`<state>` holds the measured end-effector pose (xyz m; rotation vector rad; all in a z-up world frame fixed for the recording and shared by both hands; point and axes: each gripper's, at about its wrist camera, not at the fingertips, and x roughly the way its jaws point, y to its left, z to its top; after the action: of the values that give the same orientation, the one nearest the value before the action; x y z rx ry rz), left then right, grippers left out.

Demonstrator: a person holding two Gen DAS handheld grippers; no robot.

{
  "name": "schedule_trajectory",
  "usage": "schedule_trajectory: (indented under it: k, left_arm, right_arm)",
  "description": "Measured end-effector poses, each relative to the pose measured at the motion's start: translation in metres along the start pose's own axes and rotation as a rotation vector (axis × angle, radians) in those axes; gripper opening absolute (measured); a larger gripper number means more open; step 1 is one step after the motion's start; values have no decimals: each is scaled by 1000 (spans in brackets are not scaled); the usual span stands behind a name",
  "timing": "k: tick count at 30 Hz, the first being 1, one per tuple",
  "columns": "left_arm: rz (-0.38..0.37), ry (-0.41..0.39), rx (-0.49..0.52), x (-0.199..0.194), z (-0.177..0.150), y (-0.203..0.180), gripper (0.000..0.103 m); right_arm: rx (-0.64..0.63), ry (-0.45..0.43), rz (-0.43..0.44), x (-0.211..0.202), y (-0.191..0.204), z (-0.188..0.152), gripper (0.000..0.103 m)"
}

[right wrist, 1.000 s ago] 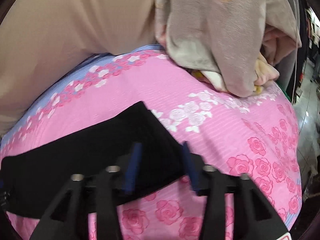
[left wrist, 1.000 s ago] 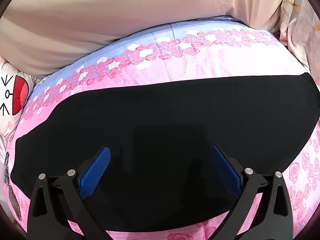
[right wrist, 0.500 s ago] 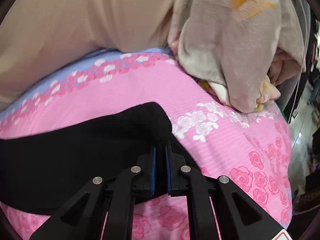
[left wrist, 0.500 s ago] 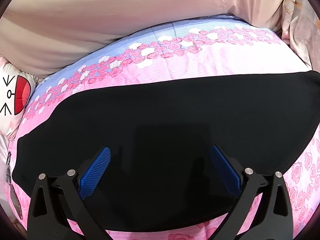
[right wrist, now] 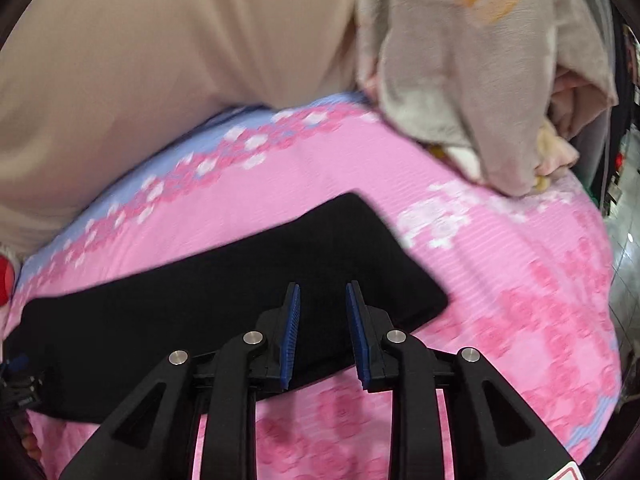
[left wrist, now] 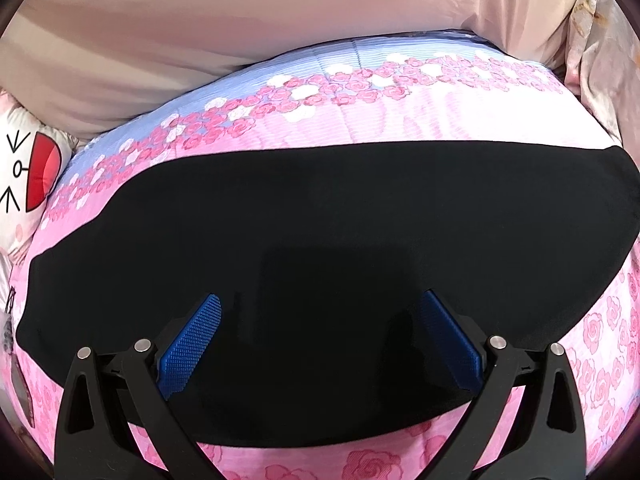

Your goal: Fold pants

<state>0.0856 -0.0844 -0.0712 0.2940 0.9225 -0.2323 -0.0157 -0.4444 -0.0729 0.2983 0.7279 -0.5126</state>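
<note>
Fingers first: left gripper (left wrist: 320, 334) spread wide, blue pads (left wrist: 190, 344) apart, nothing between them. Right gripper (right wrist: 322, 330) partly parted, a narrow gap between its pads (right wrist: 291, 336), gripping nothing that I can see.

Bed (left wrist: 420, 120), pink rose-print cover with a blue band, lies beyond and under both pairs of fingers. Beige sheet (left wrist: 200, 40) bunched far beyond the fingertips. Grey blanket (right wrist: 480, 72) heaped beyond and to the right of the right fingers.

Pants (left wrist: 320, 220), black, lie flat as one long band on the bed. They run straight under and ahead of the left fingers, reaching past both sides. One squared end (right wrist: 380, 252) sits just ahead of and under the right fingers. Looks already folded leg over leg; a crosswise fold judged still to do.

Cartoon pillow (left wrist: 28, 176) far left of the left fingers.

Risks, judged:
- Right fingers sit over the end, not around it. Closing there may pinch only the top layer, so the layers would split on the lift.
- Pads may catch the cover along with the pants, dragging it up.
- Left fingers are mid-band, not at an edge; a grab there would bunch the cloth.

Containers: none in view.
</note>
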Motion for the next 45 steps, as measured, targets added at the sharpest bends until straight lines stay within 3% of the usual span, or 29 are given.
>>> schedule_trajectory:
  k: [3, 6, 10, 16, 24, 25, 27, 28, 31, 33, 34, 36, 40, 41, 43, 45]
  left_arm:
    - [10, -1, -7, -2, -5, 8, 98]
    - [15, 11, -23, -2, -12, 18, 98]
    - [13, 17, -53, -3, -20, 31, 98]
    - [-14, 23, -61, -2, -25, 32, 98]
    - [-11, 7, -4, -7, -24, 12, 98]
    - [-10, 8, -2, -7, -24, 12, 98]
    - [-8, 7, -1, -8, -22, 10, 98]
    - [-6, 5, -1, -8, -21, 9, 98]
    - [2, 7, 3, -7, -19, 7, 98]
    - [0, 13, 1, -4, -18, 5, 98]
    - [-4, 20, 3, -2, -17, 4, 98]
    - [1, 28, 10, 0, -17, 2, 98]
    - [-12, 20, 19, -1, -17, 0, 98]
    - [-14, 18, 21, -2, -17, -1, 98]
    - [-19, 22, 19, 0, -16, -1, 98]
    - [-23, 24, 13, 0, -16, 0, 98]
  right_arm:
    - [-15, 60, -23, 25, 7, -12, 25]
    - [60, 37, -41, 22, -8, -9, 23]
    - [181, -33, -84, -6, -41, -6, 38]
    - [361, -16, 72, -7, -82, -16, 38]
    - [332, 0, 96, 22, -66, -3, 38]
    - [317, -15, 92, 22, -64, 2, 35]
    - [266, -49, 56, 18, -60, 11, 9]
    - [241, -78, 39, 13, -58, 16, 4]
    - [249, -88, -10, 13, -70, 17, 3]
    - [265, 2, -7, 41, -78, 9, 3]
    - [267, -7, 3, 39, -78, 8, 4]
    - [282, -29, 28, 27, -78, 10, 8]
    - [294, -69, -43, 3, -79, 8, 50]
    - [300, -62, -44, 2, -80, 5, 56]
    - [334, -32, -14, 5, -84, -1, 63]
    - [382, -1, 31, 13, -88, -9, 63]
